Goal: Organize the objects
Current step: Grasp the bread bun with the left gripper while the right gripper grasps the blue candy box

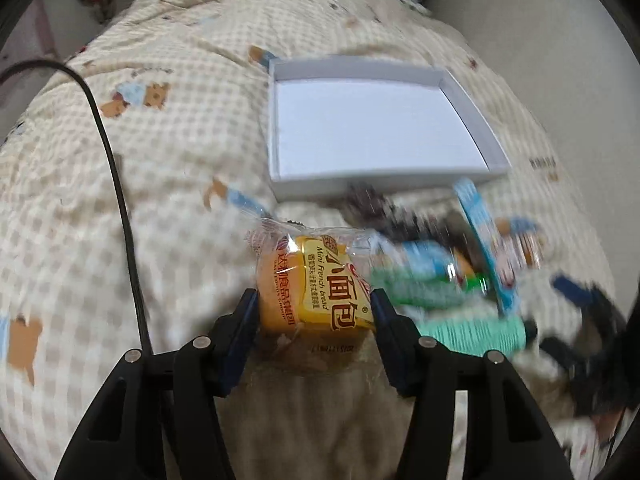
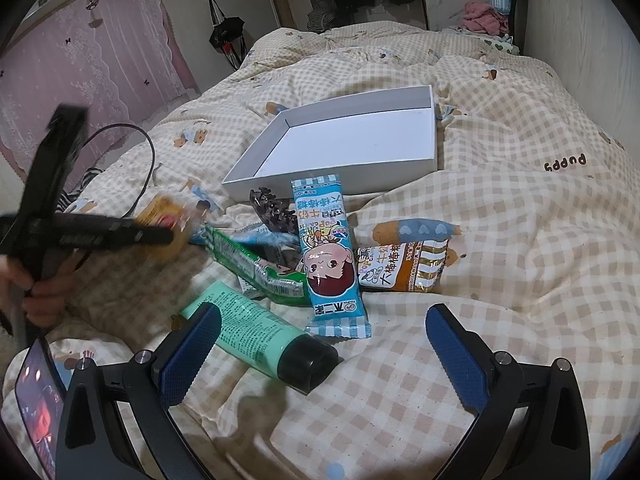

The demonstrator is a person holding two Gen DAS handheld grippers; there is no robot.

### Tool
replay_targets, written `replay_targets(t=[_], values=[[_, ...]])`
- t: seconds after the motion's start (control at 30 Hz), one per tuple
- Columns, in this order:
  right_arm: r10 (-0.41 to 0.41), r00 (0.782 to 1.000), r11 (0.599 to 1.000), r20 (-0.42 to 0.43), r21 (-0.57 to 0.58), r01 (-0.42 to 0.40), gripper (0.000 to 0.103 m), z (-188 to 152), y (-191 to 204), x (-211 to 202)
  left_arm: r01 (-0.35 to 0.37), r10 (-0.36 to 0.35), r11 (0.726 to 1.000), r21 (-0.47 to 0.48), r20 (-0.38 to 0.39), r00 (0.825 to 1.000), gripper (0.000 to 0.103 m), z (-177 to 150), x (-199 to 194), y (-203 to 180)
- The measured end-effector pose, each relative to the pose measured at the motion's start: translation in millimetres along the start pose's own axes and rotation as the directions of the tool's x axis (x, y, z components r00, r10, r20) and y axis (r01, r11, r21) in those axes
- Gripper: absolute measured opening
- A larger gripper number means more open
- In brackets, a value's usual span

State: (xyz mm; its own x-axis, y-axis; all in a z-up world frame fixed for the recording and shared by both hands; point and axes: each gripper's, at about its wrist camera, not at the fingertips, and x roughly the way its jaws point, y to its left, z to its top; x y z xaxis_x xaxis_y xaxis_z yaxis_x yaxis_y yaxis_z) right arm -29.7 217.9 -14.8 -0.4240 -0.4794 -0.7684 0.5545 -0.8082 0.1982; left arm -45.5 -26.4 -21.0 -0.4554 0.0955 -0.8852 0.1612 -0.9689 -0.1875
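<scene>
Barely started here. Left gripper [image 1: 316,300] clamped about halfway on a small wrapped bread [image 1: 314,280], pads pressing both sides of the packet, lifted off the quilt [image 1: 160,140]. Straight ahead of those jaws and a bit right: the white box [image 1: 376,124], totally empty. Off to the right of the bread, a blurry heap yet to sort. Right gripper [image 2: 324,348] hanging wide open, nothing held, with the green tube [image 2: 256,332] lying just ahead of the left pad and its black cap poking between the jaws. Beyond the tips: blue candy pack [image 2: 332,256], brown candy pack [image 2: 404,270], green wrapper [image 2: 256,266], dark hair clip [image 2: 274,210]. So nothing boxed, one item in hand, probably box-bound, at least five left on the bed.
</scene>
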Motion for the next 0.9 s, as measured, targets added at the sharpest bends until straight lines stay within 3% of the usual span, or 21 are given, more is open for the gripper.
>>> replay_targets(t=[0.13,0.33,0.5,0.53,0.6,0.63,0.77,0.83,0.9], values=[[0.004,1.000,1.000,-0.002,-0.001,-0.004,0.103,0.8,-0.5,1.4,0.013,-0.006,0.998,-0.055,0.125,0.992,0.057,12.4,1.4,1.4],[0.024,1.000,1.000,0.016,0.005,-0.024,0.103,1.1,-2.4,-2.5,0.142,-0.149,0.989,0.050,0.193,0.970,0.057,2.0,-16.7,-4.6],[0.059,0.998,0.998,0.035,-0.002,-0.059,0.102,4.2,-0.7,-10.8,0.191,-0.211,0.976,0.100,0.257,0.943,0.057,-7.5,-31.9,-8.6],[0.073,0.997,0.997,0.035,-0.003,-0.073,0.098,5.7,-0.8,-12.7,0.194,-0.213,0.976,0.097,0.262,0.941,0.057,-9.4,-33.0,-8.3],[0.069,0.997,0.998,0.026,0.009,-0.069,0.064,7.8,-2.2,-14.2,0.157,-0.175,0.984,0.086,0.272,0.946,0.057,-13.3,-34.0,-8.9],[0.048,0.999,0.999,0.012,0.026,-0.048,0.058,9.6,-5.1,-13.4,0.150,-0.167,0.985,0.082,0.271,0.948,0.057,-13.2,-33.6,-8.2],[0.152,0.988,0.986,0.002,0.070,-0.152,0.051,13.0,-16.6,-16.3,0.171,-0.183,0.983,0.071,0.245,0.952,0.057,-13.0,-29.1,-4.8],[0.190,0.982,0.979,0.009,0.079,-0.190,0.051,17.2,-21.4,-20.2,0.173,-0.186,0.982,0.072,0.249,0.951,0.057,-13.8,-30.5,-5.3],[0.239,0.970,0.968,-0.039,0.085,-0.235,0.056,21.6,-23.3,-18.5,0.177,-0.190,0.981,0.073,0.244,0.951,0.057,-13.1,-29.1,-5.3]])
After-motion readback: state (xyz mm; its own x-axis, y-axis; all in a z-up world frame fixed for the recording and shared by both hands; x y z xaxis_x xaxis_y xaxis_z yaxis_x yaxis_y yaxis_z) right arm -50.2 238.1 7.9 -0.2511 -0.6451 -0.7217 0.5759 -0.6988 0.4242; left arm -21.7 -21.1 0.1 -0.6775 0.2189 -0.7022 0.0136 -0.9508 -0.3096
